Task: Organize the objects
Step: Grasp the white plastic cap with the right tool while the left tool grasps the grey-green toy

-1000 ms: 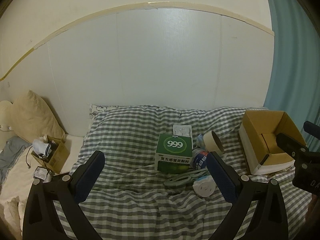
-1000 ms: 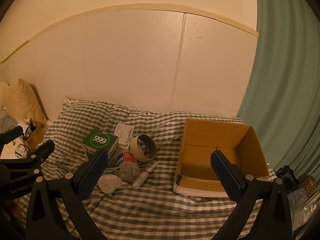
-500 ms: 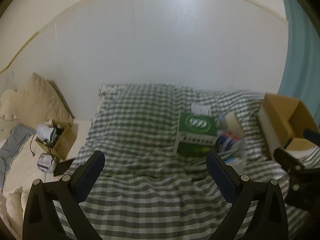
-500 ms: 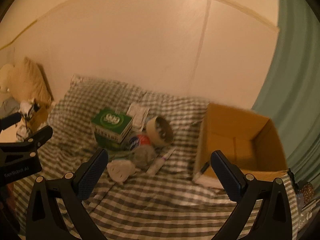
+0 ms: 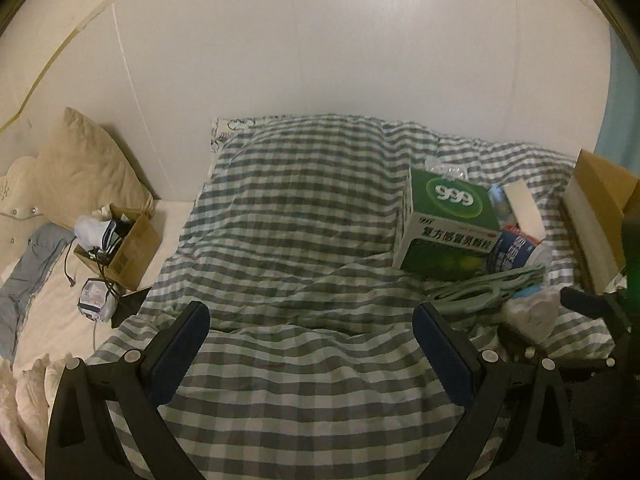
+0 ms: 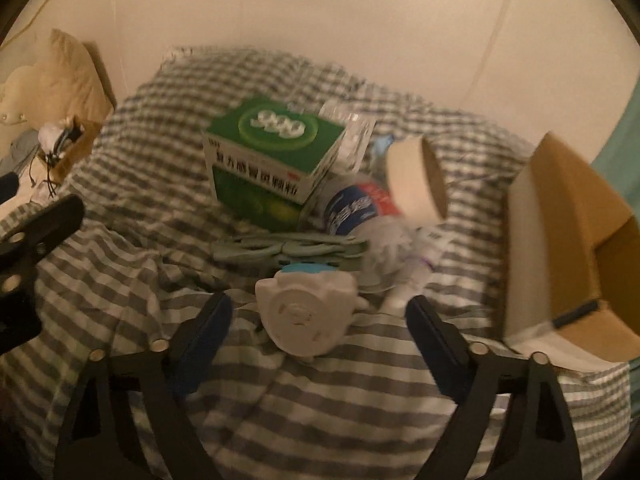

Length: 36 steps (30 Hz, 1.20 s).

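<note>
**Sorting barely begun: everything is on the bed**

We see the whole pile on the checked bed point(image 5: 280, 240): the green box point(image 6: 276, 156), tape roll point(image 6: 416, 176), bottle point(image 6: 356, 210), hanger point(image 6: 288, 250) and white plug point(image 6: 306, 312). The carton point(image 6: 568, 248) beside them shows nothing inside from here. Our right hand-held gripper point(image 6: 318, 320) is closing, the plug sitting between its jaws with no pad touching it. Our left hand-held gripper point(image 5: 310, 334) stands apart over bare cover. We judge that nothing is packed and every item remains to move.
</note>
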Tool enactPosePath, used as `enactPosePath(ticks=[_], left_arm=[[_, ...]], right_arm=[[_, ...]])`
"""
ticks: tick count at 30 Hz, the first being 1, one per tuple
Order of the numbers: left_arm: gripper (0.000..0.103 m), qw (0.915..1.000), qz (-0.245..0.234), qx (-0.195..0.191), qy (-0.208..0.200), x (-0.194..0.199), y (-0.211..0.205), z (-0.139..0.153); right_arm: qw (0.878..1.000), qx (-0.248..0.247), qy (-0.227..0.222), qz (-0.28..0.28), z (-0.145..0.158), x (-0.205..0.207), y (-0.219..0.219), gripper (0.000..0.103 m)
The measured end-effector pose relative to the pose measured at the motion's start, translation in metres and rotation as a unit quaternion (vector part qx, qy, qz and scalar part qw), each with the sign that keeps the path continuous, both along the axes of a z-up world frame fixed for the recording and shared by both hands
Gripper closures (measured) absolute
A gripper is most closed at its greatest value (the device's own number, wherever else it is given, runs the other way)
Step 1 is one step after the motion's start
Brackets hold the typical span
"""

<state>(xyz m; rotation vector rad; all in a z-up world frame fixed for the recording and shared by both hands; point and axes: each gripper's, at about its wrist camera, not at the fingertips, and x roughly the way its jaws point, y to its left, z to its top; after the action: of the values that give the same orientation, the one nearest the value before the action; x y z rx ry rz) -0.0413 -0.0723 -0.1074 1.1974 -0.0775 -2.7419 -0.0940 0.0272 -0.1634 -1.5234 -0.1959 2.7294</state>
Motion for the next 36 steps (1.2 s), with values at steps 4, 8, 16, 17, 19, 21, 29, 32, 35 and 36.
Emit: enactPosePath(ticks=[4, 8, 16, 17, 19, 21, 29, 32, 35, 36], left_arm=[[0.000, 0.9999, -0.011, -0.009, -0.009, -0.005, 0.009, -0.007], [0.000, 0.9990, -0.037, -0.022, -0.013, -0.011, 0.028, -0.011], [0.000, 0.9869, -0.146, -0.044, -0.052, -0.035, 0.096, -0.039], [0.000, 0.9841, -0.159, -0.052, -0.061, -0.039, 0.103, -0.044], [0.000, 0.9784, -0.182, -0.065, -0.072, -0.045, 0.113, -0.054], [0.000, 0.9745, -0.198, -0.068, -0.081, -0.050, 0.119, -0.060], [0.000, 0.9684, -0.229, -0.031, -0.094, -0.051, 0.112, -0.066], [0.000, 0.9676, -0.224, -0.011, -0.116, -0.057, 0.107, -0.074], [0.000, 0.9644, -0.221, -0.001, -0.146, -0.064, 0.105, -0.086], [0.000, 0.9632, -0.220, 0.003, -0.154, -0.065, 0.104, -0.087]], right_arm=[[0.999, -0.026, 0.011, -0.014, 0.003, 0.003, 0.014, 0.052], [0.998, -0.045, 0.048, -0.017, 0.026, 0.015, 0.028, 0.052], [0.994, -0.065, 0.076, -0.042, 0.058, 0.022, 0.056, 0.052], [0.994, -0.068, 0.076, -0.043, 0.060, 0.022, 0.058, 0.052], [0.993, -0.071, 0.077, -0.045, 0.060, 0.021, 0.059, 0.052], [0.993, -0.076, 0.076, -0.049, 0.058, 0.019, 0.059, 0.052], [0.991, -0.084, 0.076, -0.064, 0.060, 0.021, 0.072, 0.052], [0.991, -0.086, 0.077, -0.070, 0.060, 0.021, 0.076, 0.052], [0.991, -0.086, 0.073, -0.072, 0.057, 0.019, 0.077, 0.052], [0.991, -0.085, 0.072, -0.072, 0.056, 0.019, 0.077, 0.052]])
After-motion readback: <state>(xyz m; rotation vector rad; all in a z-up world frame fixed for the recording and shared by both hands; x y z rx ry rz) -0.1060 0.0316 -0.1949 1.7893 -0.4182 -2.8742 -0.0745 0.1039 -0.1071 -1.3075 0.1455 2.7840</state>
